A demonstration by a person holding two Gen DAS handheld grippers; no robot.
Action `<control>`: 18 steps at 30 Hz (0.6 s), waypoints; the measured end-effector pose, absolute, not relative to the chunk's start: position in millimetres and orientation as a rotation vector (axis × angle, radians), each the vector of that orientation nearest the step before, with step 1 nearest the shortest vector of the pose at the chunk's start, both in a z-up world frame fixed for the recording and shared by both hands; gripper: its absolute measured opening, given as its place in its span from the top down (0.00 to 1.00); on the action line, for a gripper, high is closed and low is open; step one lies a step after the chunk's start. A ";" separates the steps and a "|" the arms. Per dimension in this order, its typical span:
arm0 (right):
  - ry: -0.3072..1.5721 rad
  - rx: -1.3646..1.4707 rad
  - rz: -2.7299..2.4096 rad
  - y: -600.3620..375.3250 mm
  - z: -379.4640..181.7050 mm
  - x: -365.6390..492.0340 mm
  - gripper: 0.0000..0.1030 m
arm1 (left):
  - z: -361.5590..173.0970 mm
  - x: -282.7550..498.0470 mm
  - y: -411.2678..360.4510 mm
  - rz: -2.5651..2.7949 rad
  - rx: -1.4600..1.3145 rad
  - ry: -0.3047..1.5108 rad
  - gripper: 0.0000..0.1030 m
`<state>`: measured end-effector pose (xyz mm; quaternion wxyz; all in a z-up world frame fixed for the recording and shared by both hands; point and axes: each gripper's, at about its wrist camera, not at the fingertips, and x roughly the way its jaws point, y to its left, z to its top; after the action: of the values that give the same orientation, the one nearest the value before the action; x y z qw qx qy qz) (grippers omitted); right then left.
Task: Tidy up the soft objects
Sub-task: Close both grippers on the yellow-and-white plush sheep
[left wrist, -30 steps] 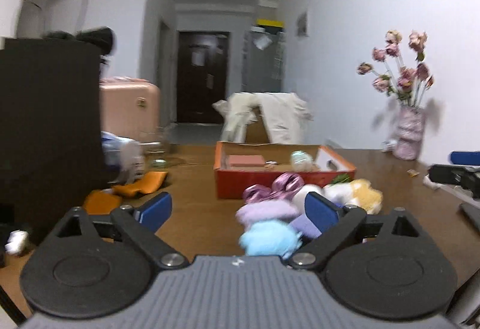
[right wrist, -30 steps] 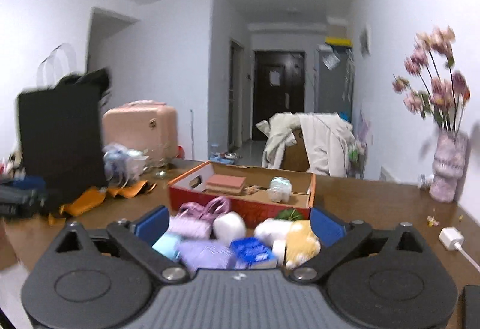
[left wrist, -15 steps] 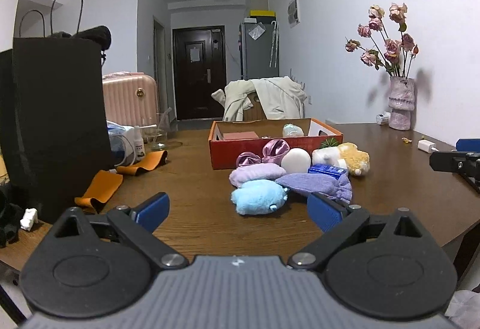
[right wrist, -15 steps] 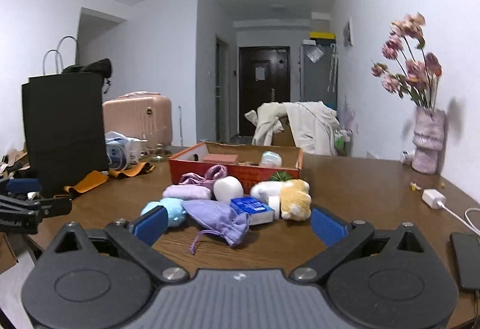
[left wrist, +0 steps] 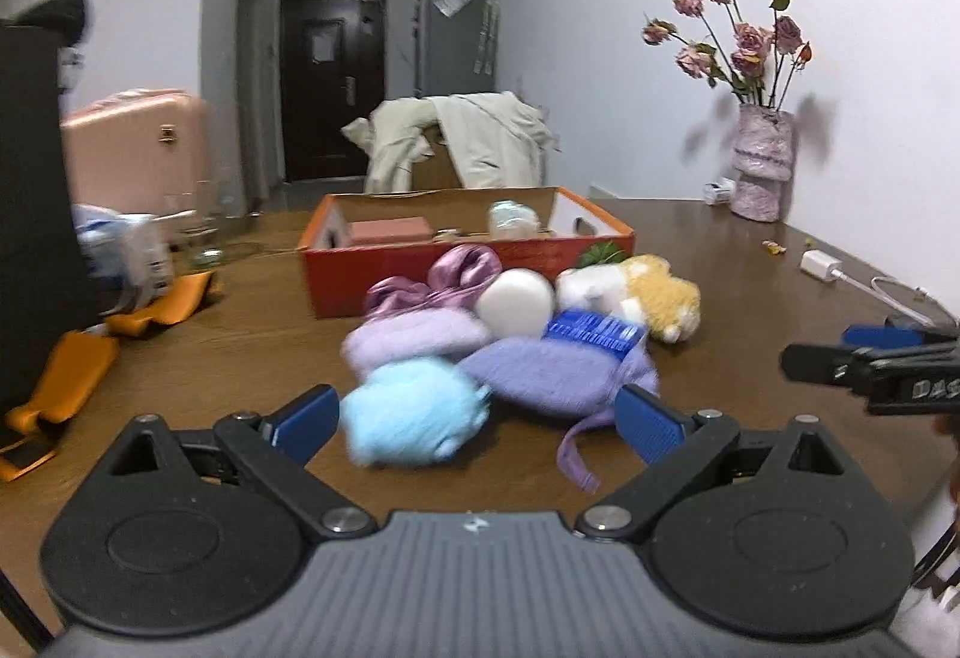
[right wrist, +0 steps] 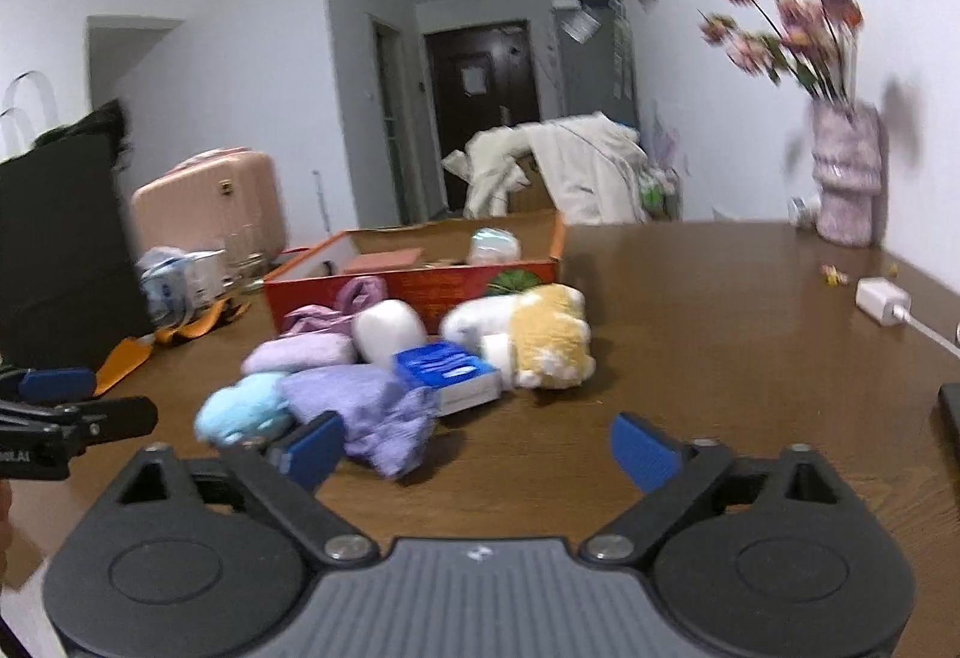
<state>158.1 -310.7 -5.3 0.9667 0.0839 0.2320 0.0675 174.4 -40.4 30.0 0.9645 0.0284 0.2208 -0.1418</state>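
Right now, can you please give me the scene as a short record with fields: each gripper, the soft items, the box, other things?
left gripper: open, empty, behind light blue plush
right gripper: open, empty
pile: purple pouch, lilac plush, white ball, yellow-white plush, blue box
orange box: open, behind pile
table: wooden
vase with flowers: far right
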 end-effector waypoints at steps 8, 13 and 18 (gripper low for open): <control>0.544 0.230 0.136 -342.3 -22.1 263.2 0.28 | 39.2 278.1 -104.3 -0.402 0.075 0.453 0.03; 0.600 0.255 0.124 -349.9 -40.5 328.5 0.42 | 28.1 362.8 -140.3 -0.479 -0.002 0.640 0.41; 0.626 0.340 0.175 -358.7 -61.2 353.3 0.48 | 1.8 412.4 -162.3 -0.482 -0.018 0.744 0.41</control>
<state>353.3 -358.7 -61.2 0.9335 0.1660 0.3059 0.0856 412.4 -162.3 1.8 0.9033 -0.0085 0.3601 -0.2332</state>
